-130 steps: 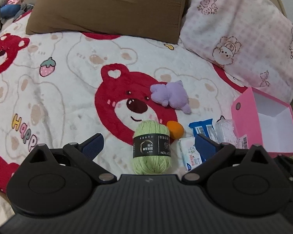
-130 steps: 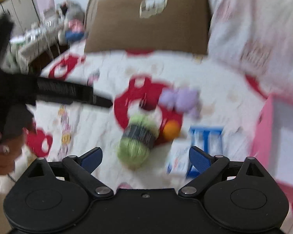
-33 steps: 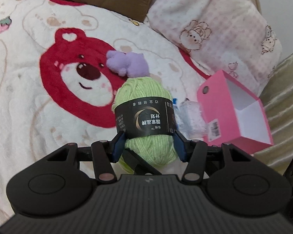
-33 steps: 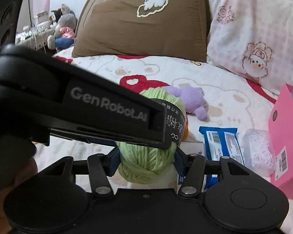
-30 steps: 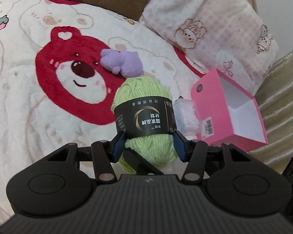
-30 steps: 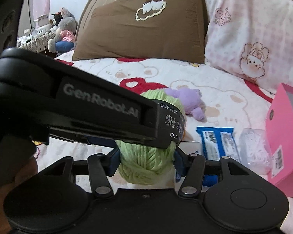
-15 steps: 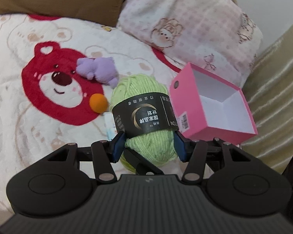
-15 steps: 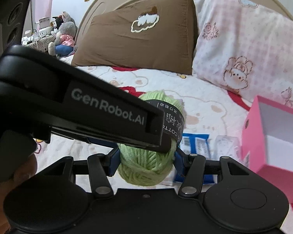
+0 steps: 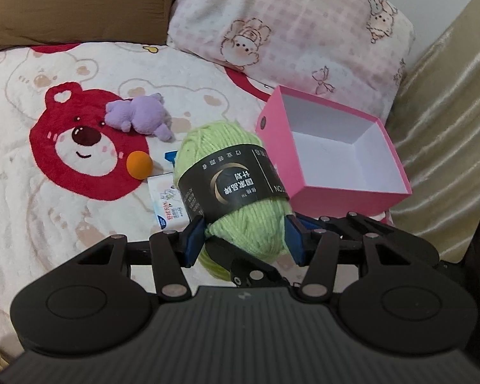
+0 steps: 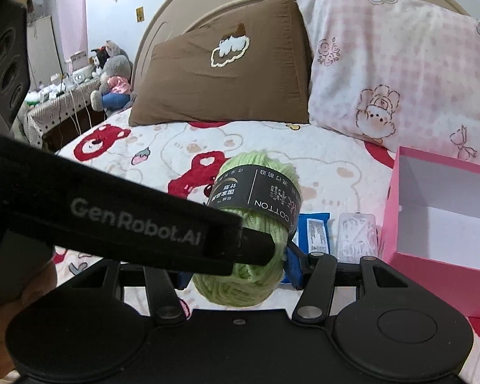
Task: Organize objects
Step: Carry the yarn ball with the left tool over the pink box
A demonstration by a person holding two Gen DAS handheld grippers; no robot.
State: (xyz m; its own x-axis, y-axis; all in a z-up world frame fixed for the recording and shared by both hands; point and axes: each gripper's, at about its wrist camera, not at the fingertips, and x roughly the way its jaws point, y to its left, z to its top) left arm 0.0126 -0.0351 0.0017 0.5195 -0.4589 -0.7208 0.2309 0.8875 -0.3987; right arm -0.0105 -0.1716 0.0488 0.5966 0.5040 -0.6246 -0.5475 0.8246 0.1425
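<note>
Bedspread [image 9: 80,224] packets half-hidden behind yarn [image 9: 236,188]

Both wrist cameras look along their claws, close over the bed [image 9: 64,224], sharing the pink box [image 10: 438,224] at two o'clock.

Your left gripper [image 9: 244,240] and right gripper [image 10: 236,267] are matte black, with blue pads, silver screws, ribbed housing; one reads "GenRobot.AI".
</note>
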